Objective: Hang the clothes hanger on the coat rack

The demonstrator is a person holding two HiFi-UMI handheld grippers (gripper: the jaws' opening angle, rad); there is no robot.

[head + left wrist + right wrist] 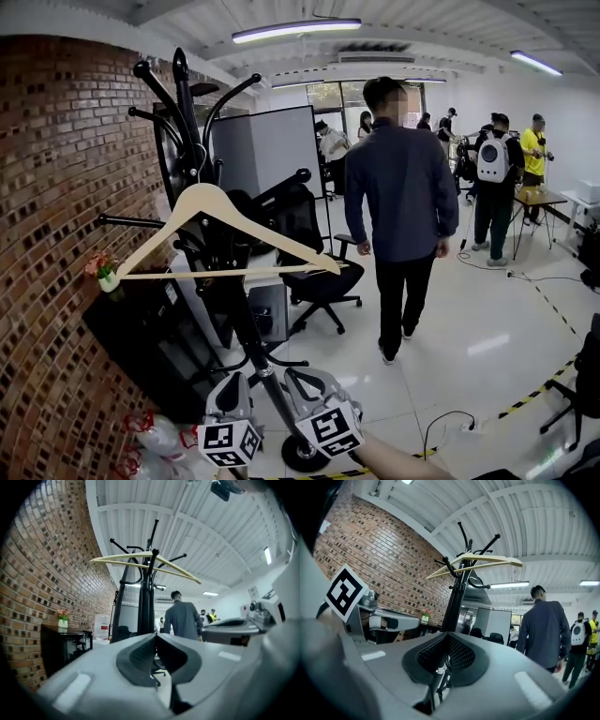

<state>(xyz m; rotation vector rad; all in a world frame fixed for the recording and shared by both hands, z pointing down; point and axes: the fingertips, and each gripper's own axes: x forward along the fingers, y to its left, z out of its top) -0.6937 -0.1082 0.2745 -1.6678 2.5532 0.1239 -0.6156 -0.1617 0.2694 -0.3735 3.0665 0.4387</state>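
The hanger (pixel 208 199) hangs on the rack (pixel 187 112), its hook over one of the upper black arms and its wooden bar roughly level, tipped a little lower toward the brick wall (pixel 56 187). Neither tool touches it. The left tool (pixel 232 386) and the right tool (pixel 309 380) sit low, side by side, near the rack's foot, well below the hanger. In the left gripper view the left tool (pixel 155 637) has its jaws together with nothing between them; the rack's pole (pixel 145 597) and the hanger (pixel 140 557) rise beyond it. In the right gripper view the right tool (pixel 447 637) is likewise closed and empty, with the hanger (pixel 483 560) high on the rack (pixel 457 592). A person (pixel 401 197) in a dark jacket stands beyond, back turned, beside an office chair (pixel 323 272).
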